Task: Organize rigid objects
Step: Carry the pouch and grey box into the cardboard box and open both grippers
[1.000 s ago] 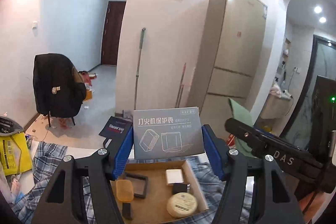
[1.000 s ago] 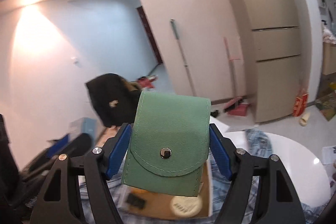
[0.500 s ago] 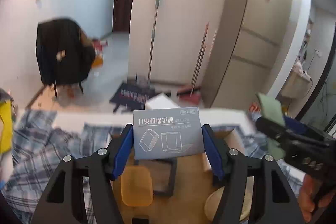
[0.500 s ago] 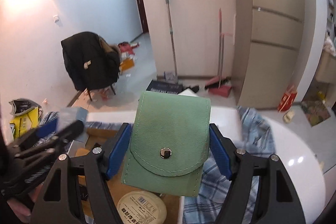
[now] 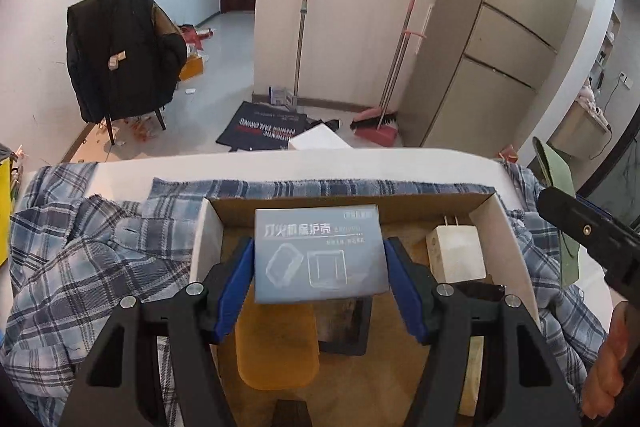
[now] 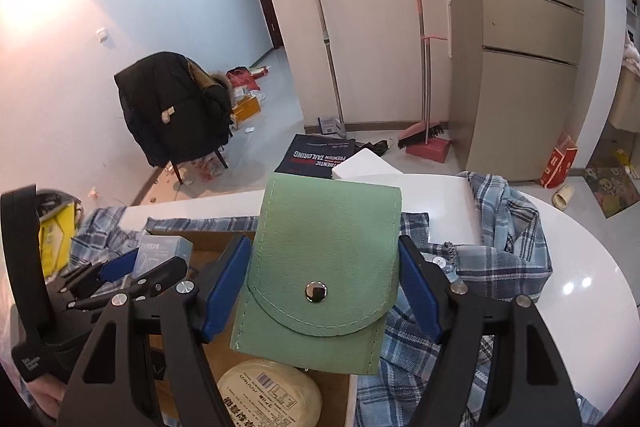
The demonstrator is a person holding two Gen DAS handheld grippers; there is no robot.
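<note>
My left gripper (image 5: 320, 259) is shut on a grey printed box (image 5: 320, 255) and holds it over the open cardboard box (image 5: 352, 197). Inside that box lie a white charger (image 5: 456, 253), an orange case (image 5: 276, 351) and a black frame (image 5: 344, 323). My right gripper (image 6: 324, 279) is shut on a green snap pouch (image 6: 320, 275) above the box's right edge, over a round cream tin (image 6: 272, 393). The left gripper with the grey box shows in the right wrist view (image 6: 160, 251). The right gripper shows at the right of the left wrist view (image 5: 580, 231).
The cardboard box sits on a blue plaid shirt (image 5: 80, 267) spread over a white round table (image 6: 580, 267). A yellow bag (image 6: 56, 239) lies at the table's left. Beyond stand a chair with a black jacket (image 5: 120, 55), a mop, a broom and a fridge.
Both grippers have tilted down and lowered toward the cardboard box, each still holding its object. The box's inside now fills more of both views.
</note>
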